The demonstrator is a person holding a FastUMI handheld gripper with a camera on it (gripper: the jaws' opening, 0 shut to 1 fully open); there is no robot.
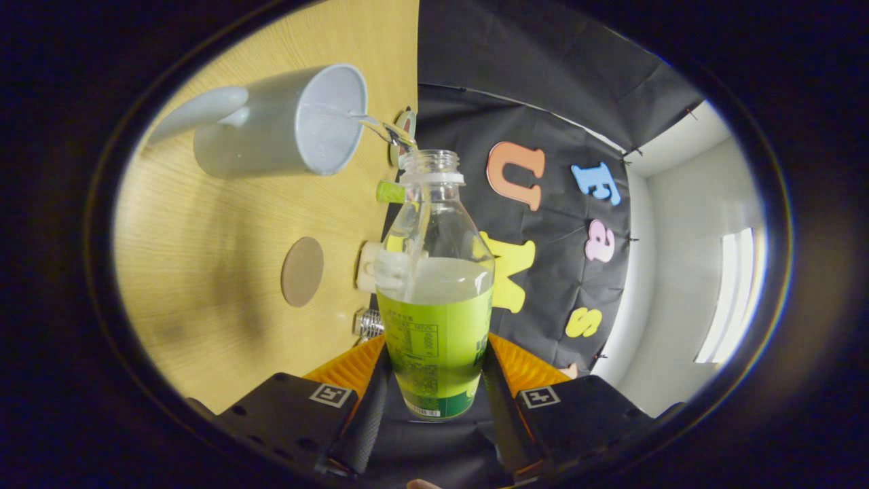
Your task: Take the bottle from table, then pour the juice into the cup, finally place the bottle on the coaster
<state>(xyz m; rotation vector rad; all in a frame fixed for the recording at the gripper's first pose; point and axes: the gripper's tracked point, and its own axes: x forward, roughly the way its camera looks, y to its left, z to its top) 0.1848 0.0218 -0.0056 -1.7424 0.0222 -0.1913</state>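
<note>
Pouring is under way: the gripper (434, 370) pinches the uncapped bottle (434, 299) between both fingers, tipped so a thin stream runs into the cup (285, 125). Left to do: setting the bottle on the coaster (302, 271), bare beside the cup.

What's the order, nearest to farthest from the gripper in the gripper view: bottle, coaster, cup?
1. Bottle: clamped between the fingers of the gripper, tipped and pouring.
2. Coaster: flat on the table, beside the bottle's middle, off to one side.
3. Cup: farthest, beyond the bottle's mouth, taking the stream.
</note>
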